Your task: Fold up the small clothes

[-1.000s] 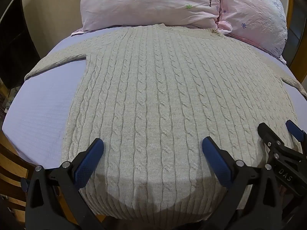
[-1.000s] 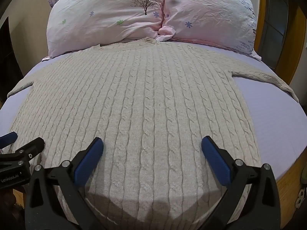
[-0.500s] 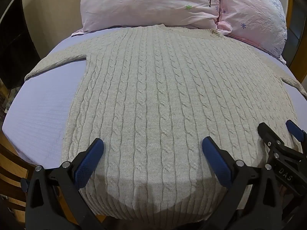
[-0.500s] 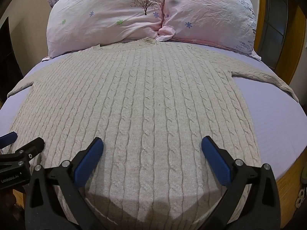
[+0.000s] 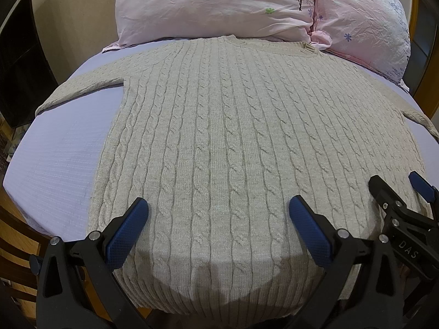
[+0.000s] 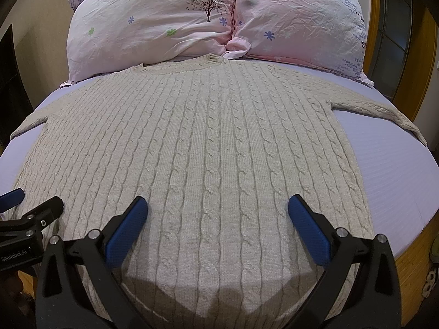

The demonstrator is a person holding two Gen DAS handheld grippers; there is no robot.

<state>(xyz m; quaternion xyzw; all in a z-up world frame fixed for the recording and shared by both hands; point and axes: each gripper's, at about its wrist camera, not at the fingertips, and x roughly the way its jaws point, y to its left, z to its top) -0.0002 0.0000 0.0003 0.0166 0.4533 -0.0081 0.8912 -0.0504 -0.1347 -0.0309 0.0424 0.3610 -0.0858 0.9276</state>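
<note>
A beige cable-knit sweater (image 5: 225, 137) lies flat on the bed, neck toward the pillows, sleeves spread to both sides; it also shows in the right wrist view (image 6: 208, 148). My left gripper (image 5: 218, 222) is open and empty, hovering above the sweater's hem on its left half. My right gripper (image 6: 218, 222) is open and empty above the hem on its right half. The right gripper also shows at the right edge of the left wrist view (image 5: 395, 192), and the left gripper at the left edge of the right wrist view (image 6: 33, 203).
The bed has a lilac sheet (image 5: 60, 159) (image 6: 389, 170). Two pink flowered pillows (image 6: 153, 24) (image 6: 299, 19) lie at the head. A wooden bed frame (image 6: 411, 257) edges the mattress. A dark cabinet (image 5: 19, 63) stands to the left, a wooden door (image 6: 403, 41) to the right.
</note>
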